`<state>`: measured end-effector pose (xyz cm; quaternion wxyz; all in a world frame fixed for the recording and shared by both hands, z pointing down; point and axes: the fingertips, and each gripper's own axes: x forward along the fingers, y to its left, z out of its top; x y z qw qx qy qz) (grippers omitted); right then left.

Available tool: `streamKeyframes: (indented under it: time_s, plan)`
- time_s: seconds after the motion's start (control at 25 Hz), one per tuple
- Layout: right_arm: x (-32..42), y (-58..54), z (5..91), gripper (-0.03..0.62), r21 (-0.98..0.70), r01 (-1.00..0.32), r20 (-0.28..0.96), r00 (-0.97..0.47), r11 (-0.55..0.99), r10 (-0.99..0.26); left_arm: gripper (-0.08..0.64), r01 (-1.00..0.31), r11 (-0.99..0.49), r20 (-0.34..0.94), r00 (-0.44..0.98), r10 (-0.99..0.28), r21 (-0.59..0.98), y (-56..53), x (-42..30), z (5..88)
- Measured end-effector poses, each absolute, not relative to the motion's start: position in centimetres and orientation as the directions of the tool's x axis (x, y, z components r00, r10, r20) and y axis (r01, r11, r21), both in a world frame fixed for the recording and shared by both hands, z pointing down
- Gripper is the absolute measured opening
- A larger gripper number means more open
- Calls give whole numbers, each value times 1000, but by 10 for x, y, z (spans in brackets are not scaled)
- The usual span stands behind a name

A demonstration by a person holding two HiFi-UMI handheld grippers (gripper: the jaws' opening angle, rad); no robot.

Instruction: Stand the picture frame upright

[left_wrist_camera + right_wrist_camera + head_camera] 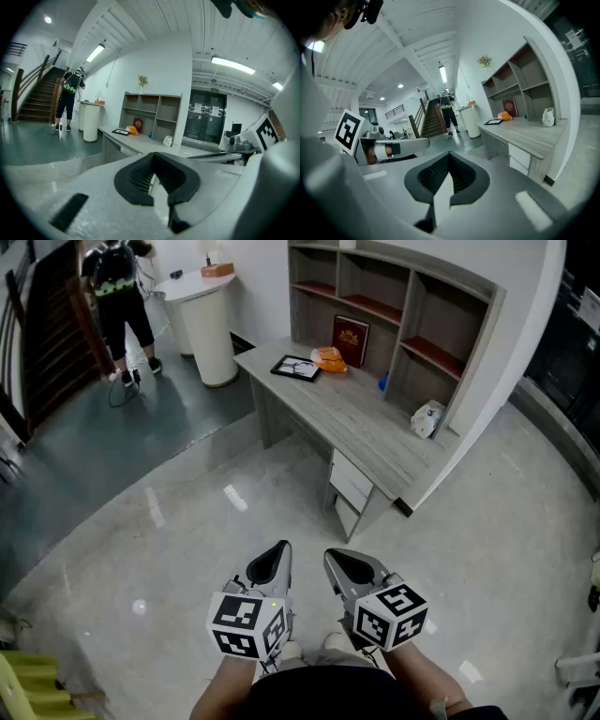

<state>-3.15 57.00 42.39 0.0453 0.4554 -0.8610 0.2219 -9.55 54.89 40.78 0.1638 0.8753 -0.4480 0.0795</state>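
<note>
A black picture frame (296,367) lies flat near the far end of the long grey desk (361,432); in the left gripper view the picture frame (121,132) is small and distant, and so is the picture frame (493,122) in the right gripper view. Both grippers hover side by side over the floor, well short of the desk. My left gripper (278,551) is shut with nothing in it, and my right gripper (331,558) is shut and empty too.
On the desk sit an orange object (328,358), a dark red book (351,340) leaning in the shelf unit (394,296), a blue item (382,383) and a white bag (427,418). A person (117,296) stands by stairs beside a white round counter (206,320).
</note>
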Motion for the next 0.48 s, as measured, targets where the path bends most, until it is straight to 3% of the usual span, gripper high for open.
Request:
streamKeyframes:
  time_s: [0.48]
  plan:
    - [-1,555,429,-3,-382,-782,257,-601,492,-757,0,-819,-534,299,574,-762,212,535,-66,415]
